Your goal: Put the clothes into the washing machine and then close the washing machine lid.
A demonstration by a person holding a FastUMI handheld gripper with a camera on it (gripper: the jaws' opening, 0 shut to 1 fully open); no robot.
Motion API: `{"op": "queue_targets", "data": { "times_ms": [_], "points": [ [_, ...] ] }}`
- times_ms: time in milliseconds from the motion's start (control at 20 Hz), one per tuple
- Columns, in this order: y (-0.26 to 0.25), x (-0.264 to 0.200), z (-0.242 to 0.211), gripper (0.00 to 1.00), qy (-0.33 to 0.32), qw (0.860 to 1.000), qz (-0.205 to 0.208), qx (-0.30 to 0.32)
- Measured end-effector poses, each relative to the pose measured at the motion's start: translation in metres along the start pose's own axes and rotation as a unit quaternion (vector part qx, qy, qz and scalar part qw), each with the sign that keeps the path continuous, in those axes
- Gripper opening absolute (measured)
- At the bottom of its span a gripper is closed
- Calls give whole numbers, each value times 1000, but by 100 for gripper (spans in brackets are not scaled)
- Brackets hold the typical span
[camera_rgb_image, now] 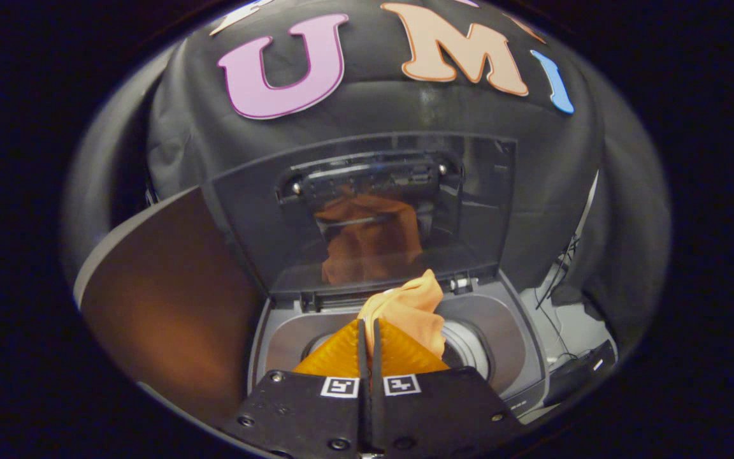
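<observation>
Pinching an orange garment (410, 309), the hand-held gripper (368, 335) has its two fingers drawn nearly together, with only a thin slit between them, and the cloth caught in that slit. The fabric bunches up from the fingertips, rising just ahead of them and spilling a little to their right side, its topmost fold standing above the tips.

Directly below and beyond the fingers lies the washing machine (520, 344), a top-loading unit with a pale grey top deck. Its round drum opening (469, 347) sits under the hanging cloth; the metal ring of the opening shows to the right of the garment, and part of the dark hole shows to the left of the fingers. The cloth hangs over that opening, though whether its lower end reaches inside the drum cannot be told.

Behind the opening, the washing machine lid (367, 210) stands raised, hinged at the back of the deck and leaning away. Its dark glossy panel carries an orange reflection of the garment. A brown curved panel (163, 299) stands to the left of the machine. Cables (558, 287) trail down at the right.
</observation>
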State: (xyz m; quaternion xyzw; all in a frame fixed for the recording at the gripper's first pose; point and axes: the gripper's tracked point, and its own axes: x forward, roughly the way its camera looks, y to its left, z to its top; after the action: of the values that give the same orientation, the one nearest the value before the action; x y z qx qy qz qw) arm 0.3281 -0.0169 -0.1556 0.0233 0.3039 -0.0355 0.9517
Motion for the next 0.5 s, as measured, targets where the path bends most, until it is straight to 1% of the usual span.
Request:
{"op": "queue_targets", "data": {
  "times_ms": [200,350,450,500],
  "points": [
    [-8,16,-23,0,14,1000,-11,5],
    [-13,24,-36,2,26,999,-22,-3],
    [-15,25,-34,6,20,999,-26,-7],
    [-19,21,-34,4,18,999,-33,-8]
  ]
}}
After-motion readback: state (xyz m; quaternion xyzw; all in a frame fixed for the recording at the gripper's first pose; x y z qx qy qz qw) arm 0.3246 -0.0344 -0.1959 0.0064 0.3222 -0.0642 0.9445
